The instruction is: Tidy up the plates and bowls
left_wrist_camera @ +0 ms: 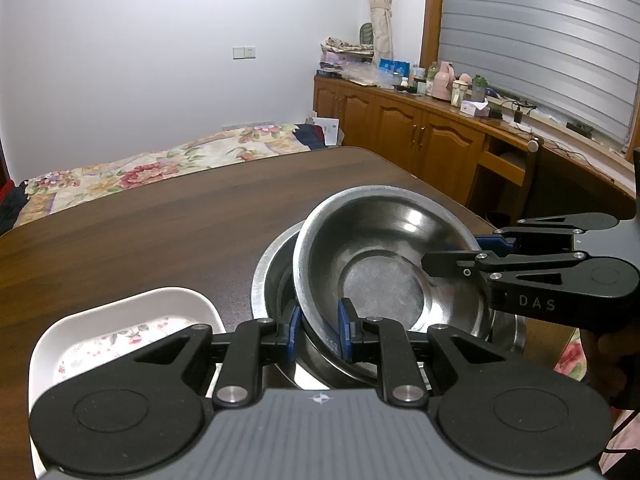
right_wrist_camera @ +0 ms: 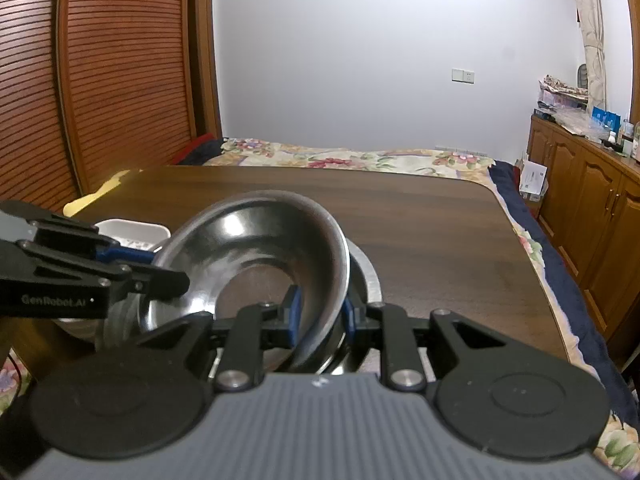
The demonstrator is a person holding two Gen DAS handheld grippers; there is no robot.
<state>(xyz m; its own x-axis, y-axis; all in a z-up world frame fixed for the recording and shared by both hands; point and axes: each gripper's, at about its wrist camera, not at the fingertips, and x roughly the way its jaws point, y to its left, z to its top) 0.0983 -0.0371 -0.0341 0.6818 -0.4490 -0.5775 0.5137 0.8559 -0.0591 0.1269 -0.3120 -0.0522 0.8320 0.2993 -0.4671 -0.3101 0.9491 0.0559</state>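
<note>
A smaller steel bowl [left_wrist_camera: 384, 256] is tilted inside a larger steel bowl [left_wrist_camera: 266, 276] near the table's front edge. My left gripper [left_wrist_camera: 319, 332] is shut on the smaller bowl's near rim. My right gripper [right_wrist_camera: 320, 314] is shut on the same bowl's [right_wrist_camera: 256, 248] rim from the other side; it shows in the left wrist view [left_wrist_camera: 460, 252] at the right. The larger bowl's rim [right_wrist_camera: 366, 272] shows behind. A white rectangular dish with a floral bottom [left_wrist_camera: 120, 324] lies to the left, also seen in the right wrist view [right_wrist_camera: 132, 230].
The dark wooden table [left_wrist_camera: 180, 216] stretches back behind the bowls. A bed with a floral cover [right_wrist_camera: 360, 158] lies beyond it. Wooden cabinets [left_wrist_camera: 420, 136] with bottles and clutter run along the right wall. A slatted wooden door [right_wrist_camera: 100, 80] stands at the left.
</note>
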